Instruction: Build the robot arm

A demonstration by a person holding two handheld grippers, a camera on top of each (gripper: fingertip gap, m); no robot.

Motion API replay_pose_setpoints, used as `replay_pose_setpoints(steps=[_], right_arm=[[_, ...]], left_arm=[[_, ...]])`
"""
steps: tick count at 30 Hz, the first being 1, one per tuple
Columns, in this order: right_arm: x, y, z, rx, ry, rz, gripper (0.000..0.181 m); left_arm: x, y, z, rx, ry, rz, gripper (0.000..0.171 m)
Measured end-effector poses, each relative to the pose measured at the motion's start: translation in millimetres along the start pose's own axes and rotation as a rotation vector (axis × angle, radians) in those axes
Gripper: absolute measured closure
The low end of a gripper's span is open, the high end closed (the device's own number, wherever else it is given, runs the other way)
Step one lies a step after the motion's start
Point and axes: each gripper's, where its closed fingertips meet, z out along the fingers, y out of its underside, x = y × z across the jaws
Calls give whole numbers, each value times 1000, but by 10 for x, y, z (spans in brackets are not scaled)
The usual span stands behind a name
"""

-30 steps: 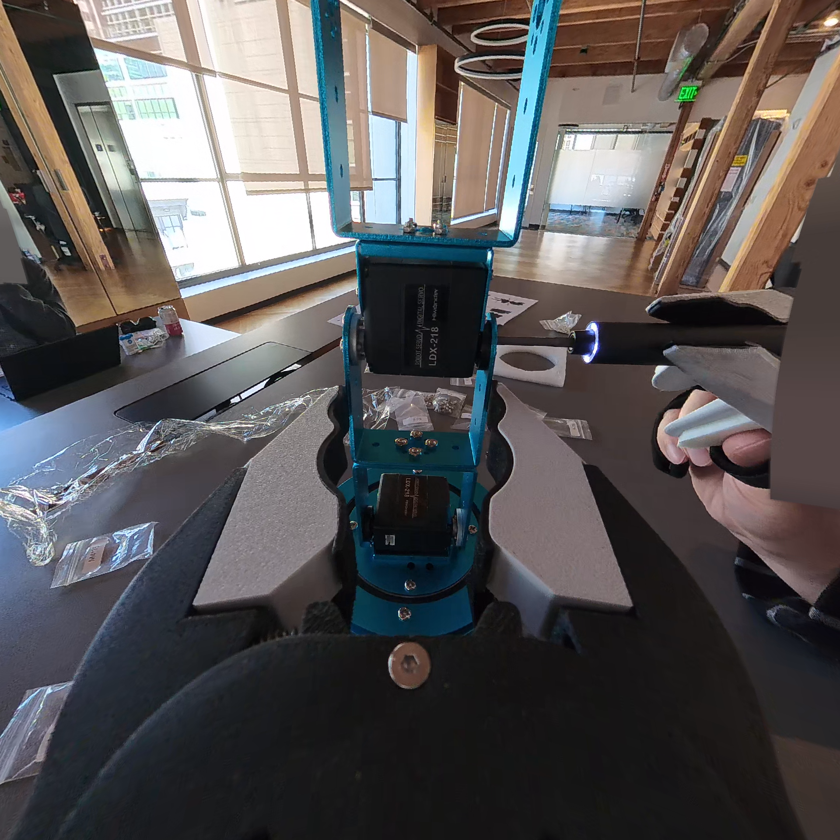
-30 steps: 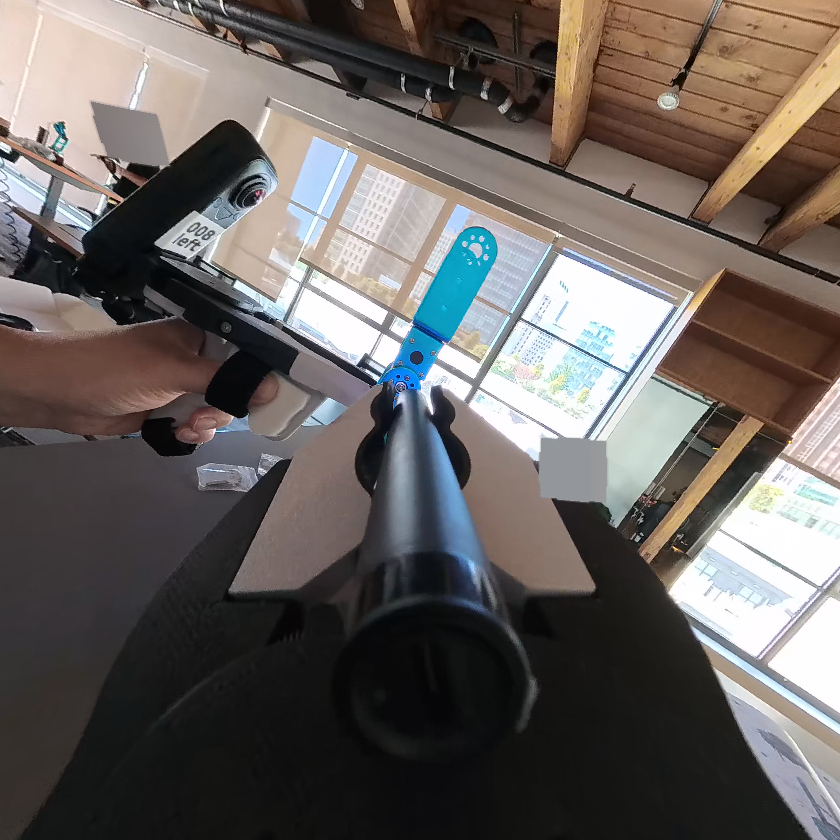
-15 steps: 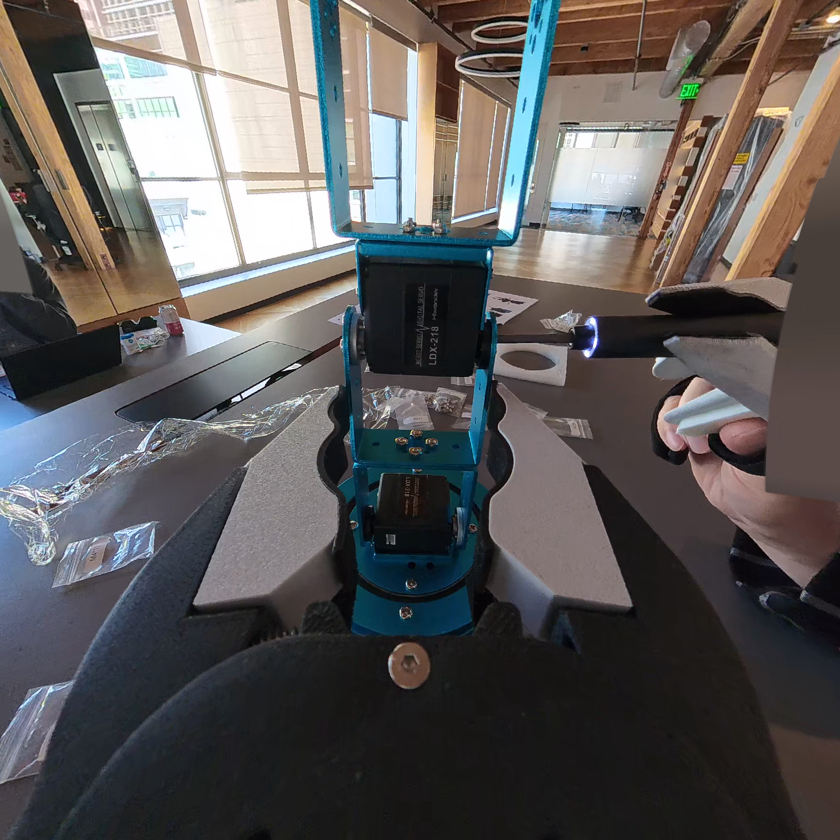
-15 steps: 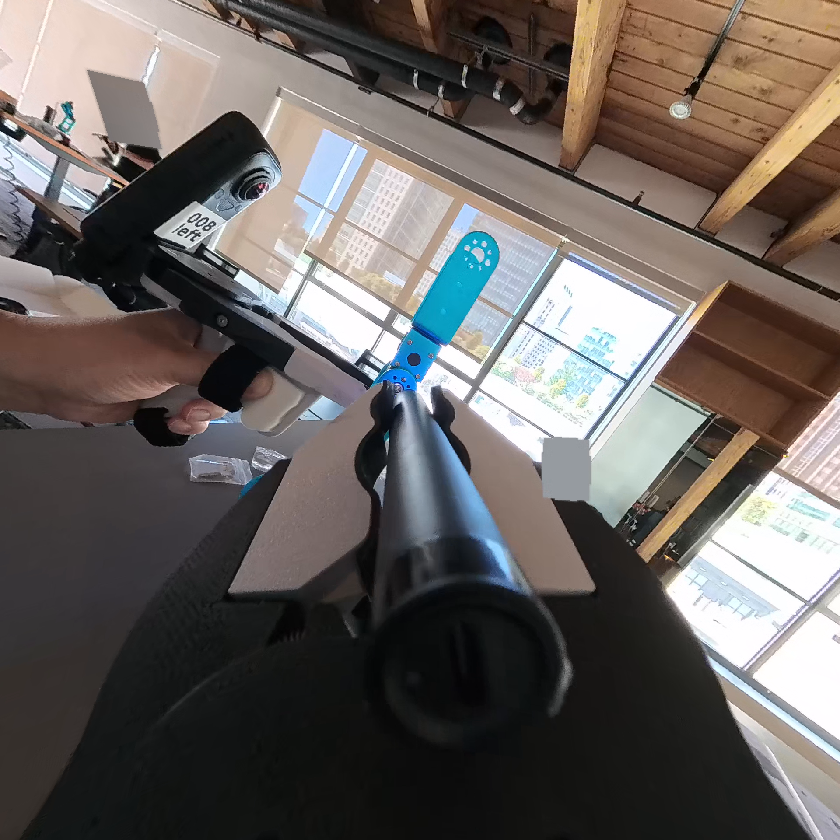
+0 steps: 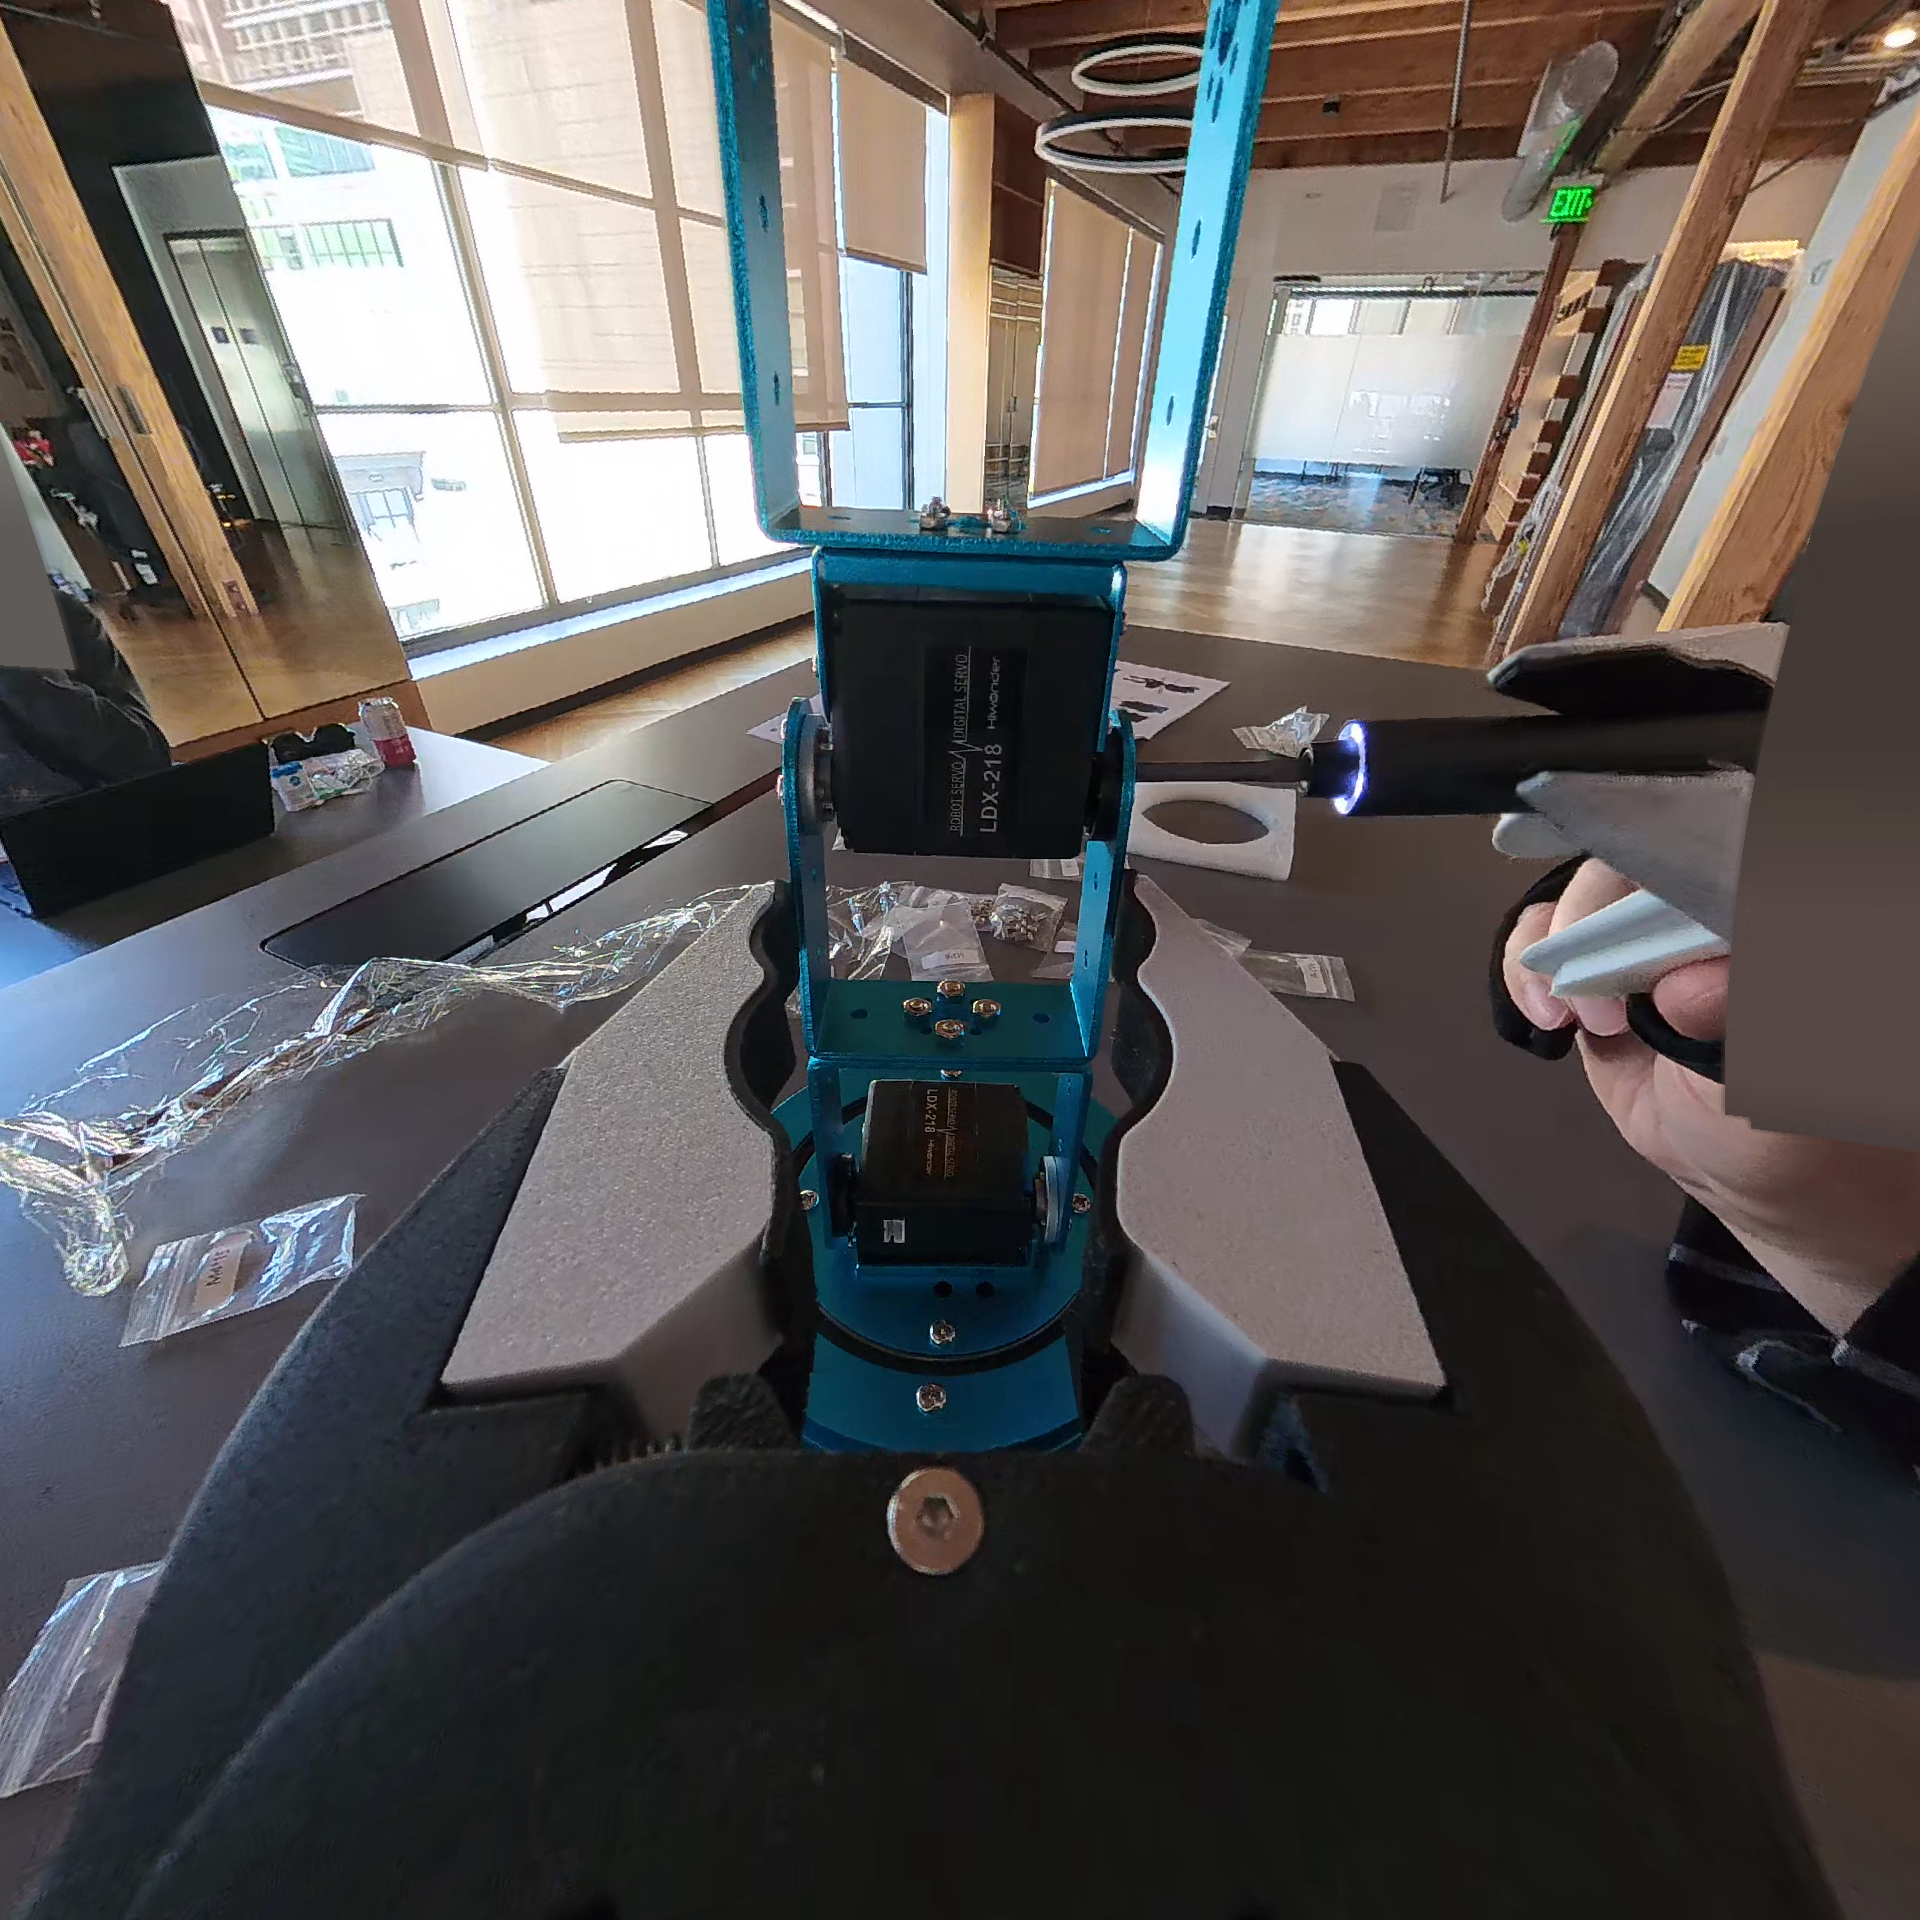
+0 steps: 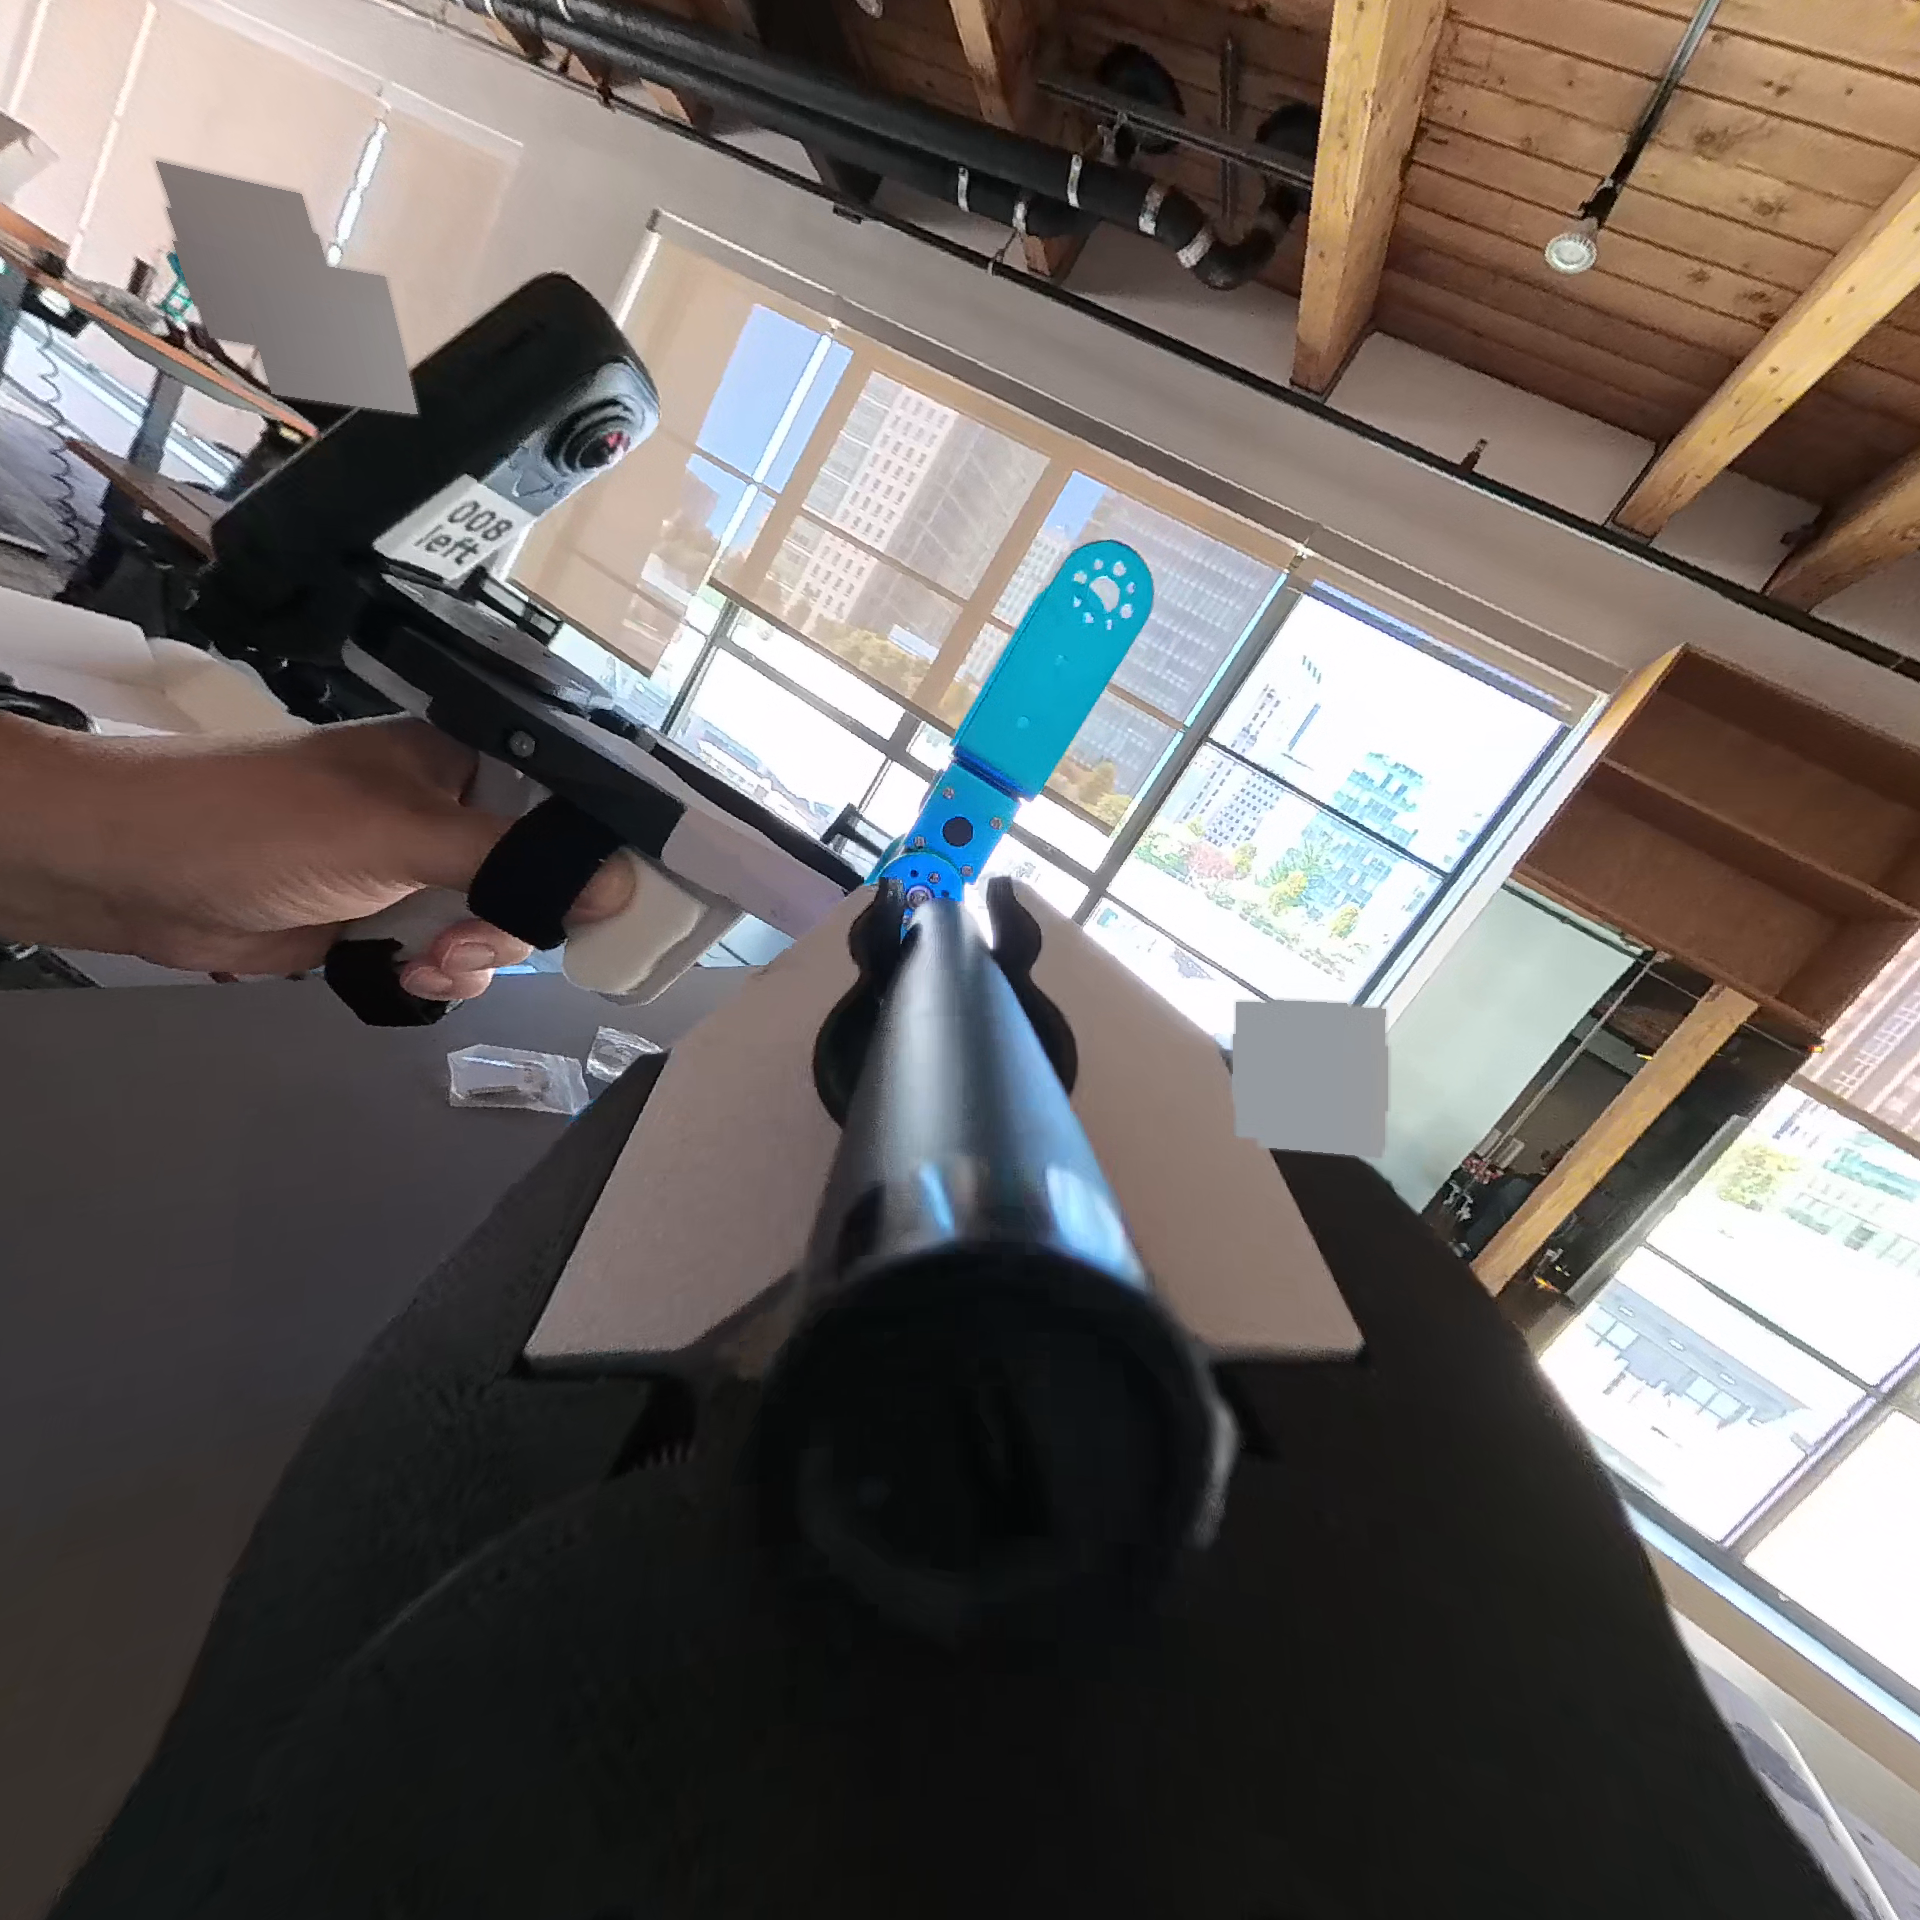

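While left claw (image 5: 951,1049) clamps blue servo bracket (image 5: 951,997), right claw (image 6: 940,914) grips screwdriver (image 6: 966,1122).

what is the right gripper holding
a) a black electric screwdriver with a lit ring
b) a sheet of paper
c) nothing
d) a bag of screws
a: the right gripper is shut on the black screwdriver, and in the left wrist view its lit tip points at the side of the blue servo bracket.
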Motion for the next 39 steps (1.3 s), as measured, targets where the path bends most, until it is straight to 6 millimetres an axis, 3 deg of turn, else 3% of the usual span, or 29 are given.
replay_pose_setpoints(steps=[9, 15, 21, 22, 24, 30, 33, 37, 39], right_arm=[[19, 15, -11, 17, 2, 39, 164], [-10, -112, -146, 68, 14, 26, 163], [53, -38, -463, -2, 75, 50, 164], [65, -25, -509, -18, 84, 48, 164], [76, 14, -592, -62, 93, 33, 164], [51, 116, -882, -147, 51, -15, 164], [71, 221, -1061, -170, -26, -29, 164], [149, 346, -1342, -147, -167, 24, 164], [150, 425, -1500, -149, -290, 54, 164]], left_arm=[[3, 2, 1, -3, 4, 5, 111], [23, -10, -24, -7, 83, -25, 111], [6, -185, 18, 22, 122, -50, 84], [30, -194, 47, 15, 123, -31, 85], [45, -196, 84, 11, 107, 17, 107], [79, -191, 74, 3, 246, 12, 107], [114, -227, 33, -31, 351, -97, 102], [63, -247, -24, -53, 199, -39, 110], [126, -323, -208, -11, 87, -52, 101]])
